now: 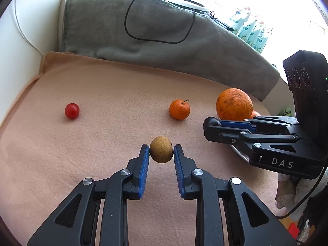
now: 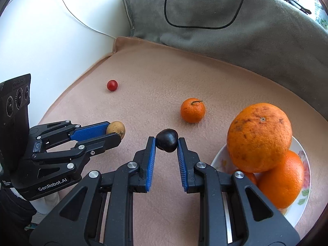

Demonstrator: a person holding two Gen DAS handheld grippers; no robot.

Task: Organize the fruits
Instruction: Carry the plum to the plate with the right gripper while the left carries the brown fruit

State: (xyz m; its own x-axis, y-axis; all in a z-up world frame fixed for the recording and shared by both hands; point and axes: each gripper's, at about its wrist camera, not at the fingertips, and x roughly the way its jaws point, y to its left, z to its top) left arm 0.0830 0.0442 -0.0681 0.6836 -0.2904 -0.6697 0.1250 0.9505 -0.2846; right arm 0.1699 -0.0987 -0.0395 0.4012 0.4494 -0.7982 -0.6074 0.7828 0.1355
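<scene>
Item 1. Small tan fruit (image 1: 161, 152), round, speckled dull skin. Pinched between the blue pads of the left gripper (image 1: 161, 153), at its widest part, near the middle of the peach cloth (image 1: 102, 86). Whether it hangs clear of the cloth or still touches it cannot be told. Judged light and firm; the rough skin should not slip, and a grip across the middle is the right one.

Item 2. Small dark fruit (image 2: 166, 140), glossy, near black, slightly lopsided. Pinched at the tips of the right gripper (image 2: 166, 143), just left of the plate (image 2: 307, 186). Judged light but slick and perhaps soft; only the pad tips have it, so a gentle squeeze across its broadest part suits it.

Item 3. Small orange with stem (image 2: 192, 110), loose on the cloth, beyond both grippers, well apart from the rest. Judged light, pliable skin; take it by the sides, clear of the stem.

Item 4. Small red fruit (image 2: 112, 85), far left on the cloth, alone. Judged very light, smooth, likely to roll and easily crushed; it wants a light grip, centred.

Item 5. Large orange (image 2: 259, 136), blotched peel, stacked atop another orange (image 2: 284, 182) on the flowered plate at right. Judged heavy and perched; a nudge from a fruit set down beside it could topple it.

Item 6. Grey blanket (image 2: 225, 47) at the far edge, black cable (image 2: 172, 23) looped on it. Not part of the sorting.
</scene>
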